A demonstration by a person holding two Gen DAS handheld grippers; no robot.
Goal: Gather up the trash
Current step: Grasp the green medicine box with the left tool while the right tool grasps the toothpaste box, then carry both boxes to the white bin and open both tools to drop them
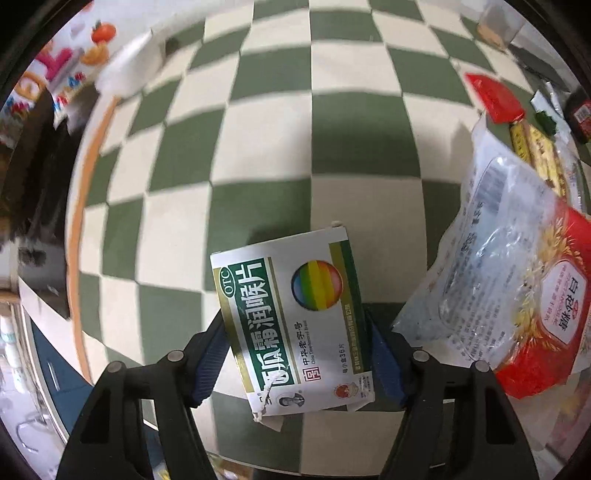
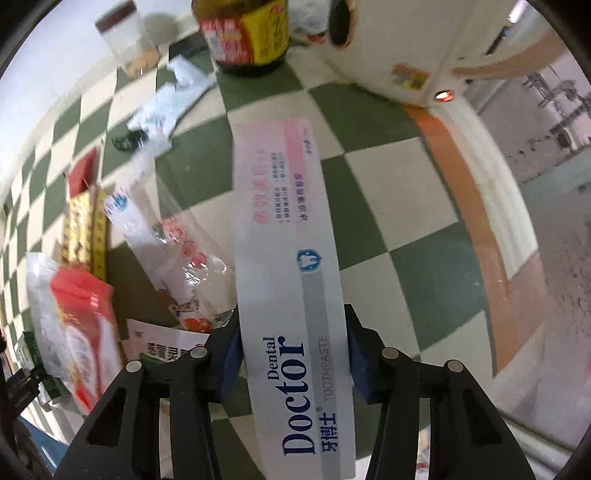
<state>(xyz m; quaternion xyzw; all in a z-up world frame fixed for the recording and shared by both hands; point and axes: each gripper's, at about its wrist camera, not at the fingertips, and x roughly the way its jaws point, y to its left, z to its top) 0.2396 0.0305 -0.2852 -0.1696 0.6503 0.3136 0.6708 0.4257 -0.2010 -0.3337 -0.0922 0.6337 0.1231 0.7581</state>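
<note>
Progress looks partial: our left claw [image 1: 297, 354] clamps the lozenge box [image 1: 293, 321], our right claw [image 2: 293, 360] the toothpaste box [image 2: 291, 280] (wrappers [image 2: 79, 295] litter the table [image 2: 373, 177] left of it).

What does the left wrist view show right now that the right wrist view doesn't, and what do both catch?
Only the left wrist view shows the front of the medicine box, held between the left gripper's jaws.

Only the right wrist view shows the toothpaste box, clamped in the right gripper's jaws, plus the brown jar, the lidded clear jar and the white appliance.

Both show the checkered tablecloth, the red and clear bag and the yellow packet.
</note>
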